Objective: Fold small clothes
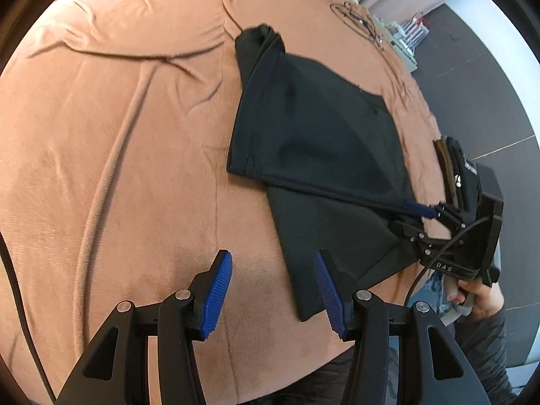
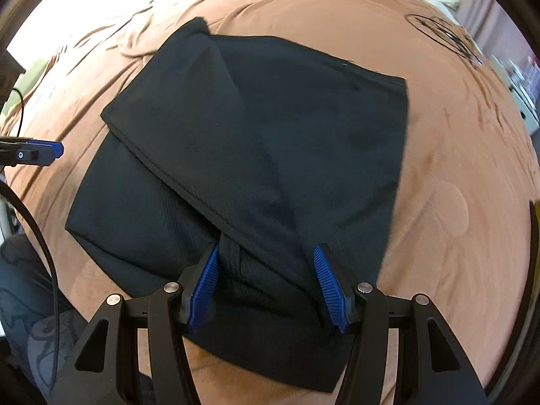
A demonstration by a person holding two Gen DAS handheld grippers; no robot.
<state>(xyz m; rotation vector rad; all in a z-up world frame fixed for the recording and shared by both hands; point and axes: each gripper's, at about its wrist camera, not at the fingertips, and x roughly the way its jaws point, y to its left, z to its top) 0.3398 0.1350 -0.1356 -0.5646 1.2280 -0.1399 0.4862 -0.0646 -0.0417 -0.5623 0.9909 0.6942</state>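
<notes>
Your left gripper (image 1: 273, 295) hangs over the bare brown bedspread (image 1: 118, 152), its blue fingers (image 1: 217, 298) spread wide with nothing between them; the right-hand finger sits just over the near corner of the black garment (image 1: 314, 141). That garment lies on the bed, partly folded, with one flap laid diagonally across the lower layer.

From the left wrist view you can see what the other camera cannot: your right gripper (image 1: 422, 211) reaching in from the bed's right edge, its blue tip at the hem where the flap ends, and your right hand (image 1: 479, 295) behind it. The dark floor (image 1: 472, 84) drops away just beyond that side.

From the right wrist view you get the close look: your right gripper (image 2: 266, 287) has its fingers (image 2: 329, 290) apart, straddling a bunched ridge of the garment (image 2: 256, 141), with cloth between them but not pinched. Whether the pads touch the fabric, you cannot tell. At the far left of that view the tip of your left gripper (image 2: 47, 153) shows, clear of the cloth.

The garment's far and left edges have wide open bedspread (image 2: 455, 185) around them; the near edge lies close to the bed's front edge, and the right side nears the drop to the floor.
</notes>
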